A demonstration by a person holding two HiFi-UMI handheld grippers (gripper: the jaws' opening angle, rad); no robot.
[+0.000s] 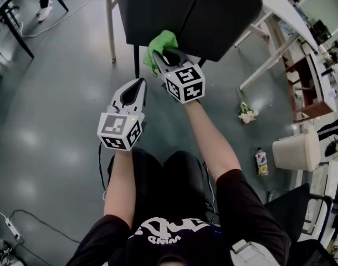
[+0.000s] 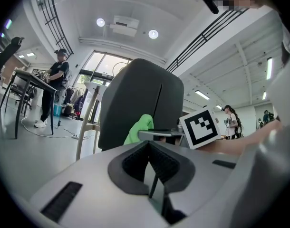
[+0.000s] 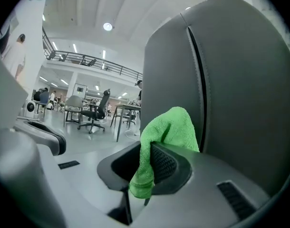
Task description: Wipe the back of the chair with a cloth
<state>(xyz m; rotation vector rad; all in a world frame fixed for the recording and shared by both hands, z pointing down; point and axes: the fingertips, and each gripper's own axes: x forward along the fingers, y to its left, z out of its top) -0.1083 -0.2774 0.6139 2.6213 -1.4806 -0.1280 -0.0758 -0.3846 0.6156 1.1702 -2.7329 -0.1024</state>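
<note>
The chair's dark grey back [image 1: 191, 15] fills the top of the head view, with a black seam down its middle. My right gripper [image 1: 164, 60] is shut on a bright green cloth [image 1: 160, 43], which it holds against the lower part of the chair back [image 3: 230, 80]. In the right gripper view the green cloth [image 3: 166, 137] bulges out over the jaws and hangs down between them. My left gripper [image 1: 138, 85] hangs lower and to the left, shut and empty, apart from the chair back [image 2: 140, 103]. From the left gripper view, the cloth [image 2: 139, 128] and the right gripper [image 2: 159, 136] show just ahead.
White table legs [image 1: 109, 21] stand left and right of the chair. On the grey floor lie a small bunch of flowers [image 1: 247, 113] and a bottle [image 1: 261, 162]. A cream stool [image 1: 295, 148] and shelving stand at the right. A person [image 2: 53, 91] stands by a desk far left.
</note>
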